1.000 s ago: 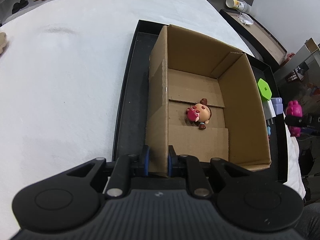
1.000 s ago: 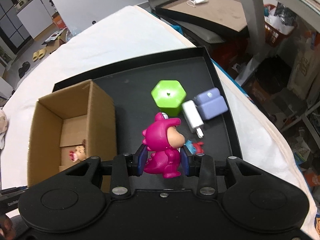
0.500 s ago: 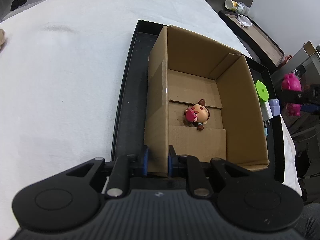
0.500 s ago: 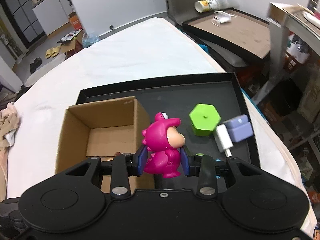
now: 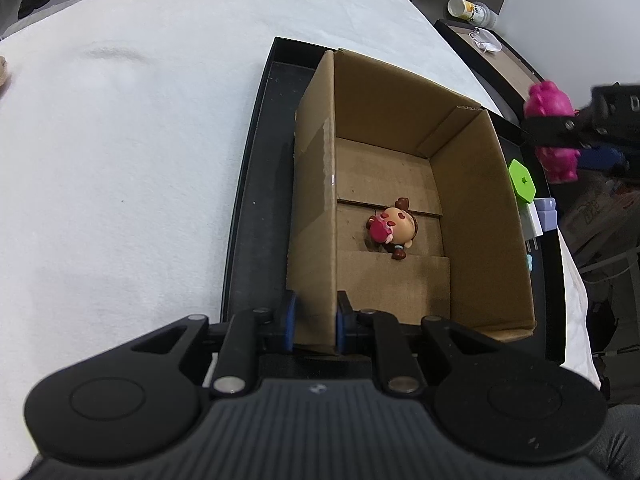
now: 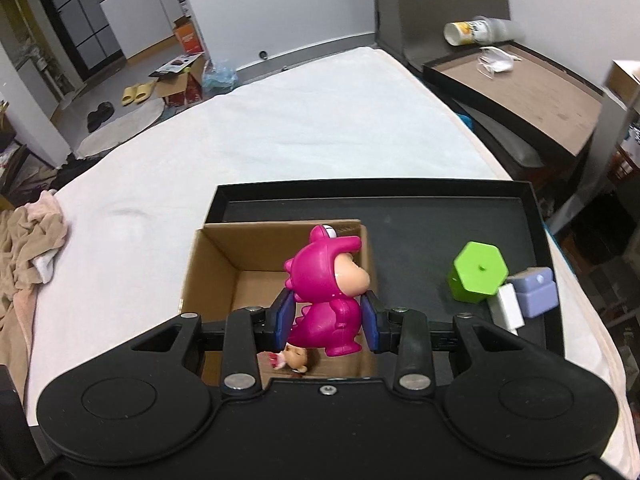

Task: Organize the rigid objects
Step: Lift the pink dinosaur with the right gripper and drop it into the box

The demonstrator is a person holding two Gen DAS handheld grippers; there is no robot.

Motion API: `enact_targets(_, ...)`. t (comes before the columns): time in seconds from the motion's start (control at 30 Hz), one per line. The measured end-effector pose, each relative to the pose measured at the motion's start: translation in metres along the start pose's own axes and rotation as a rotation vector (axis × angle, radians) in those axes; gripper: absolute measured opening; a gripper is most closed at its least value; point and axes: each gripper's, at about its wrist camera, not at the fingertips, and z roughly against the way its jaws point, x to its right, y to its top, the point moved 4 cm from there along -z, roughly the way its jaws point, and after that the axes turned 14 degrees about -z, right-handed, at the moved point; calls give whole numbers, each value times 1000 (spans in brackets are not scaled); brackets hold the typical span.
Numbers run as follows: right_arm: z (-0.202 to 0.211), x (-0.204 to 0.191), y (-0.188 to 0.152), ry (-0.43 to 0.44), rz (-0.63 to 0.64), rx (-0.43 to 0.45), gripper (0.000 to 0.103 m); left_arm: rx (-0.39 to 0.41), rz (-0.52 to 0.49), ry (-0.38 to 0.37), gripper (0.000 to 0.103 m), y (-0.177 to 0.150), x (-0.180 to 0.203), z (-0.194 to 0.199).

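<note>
An open cardboard box [image 5: 472,184] [image 6: 224,260] stands in a black tray [image 5: 264,208] [image 6: 420,216]. My left gripper [image 5: 313,322] is shut on the box's near left wall. A small brown doll with a pink front [image 5: 394,226] [image 6: 294,360] lies on the box floor. My right gripper [image 6: 327,318] is shut on a magenta dinosaur figure [image 6: 326,292] [image 5: 554,128], held in the air over the box's right wall. A green hexagonal block [image 6: 478,270] [image 5: 522,180], a white plug [image 6: 508,310] and a lilac block [image 6: 536,296] sit in the tray to the right of the box.
The tray rests on a white-covered table [image 5: 120,140]. A beige cloth [image 6: 24,248] lies at the table's left edge. A second tray-like board with a tipped can [image 6: 476,32] stands beyond the table's right side. A small blue piece [image 5: 529,261] lies by the box.
My right gripper has carried the magenta figure up and leftward, from above the loose blocks to over the box's right wall. The left gripper and the box have stayed put.
</note>
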Motion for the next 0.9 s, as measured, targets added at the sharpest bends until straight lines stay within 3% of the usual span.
enact_targets(0.73, -43, -52, -14, 58, 50, -91, 36, -8, -1, -11, 17, 0, -2, -2)
enact_targets(0.83, -45, -54, -15, 96, 34, -99, 48, -9, -2, -10, 17, 1, -1, -3)
enact_targets(0.9, -43, -53, -15, 107, 27, -96, 50, -10, -6, -6, 17, 1, -1, -3)
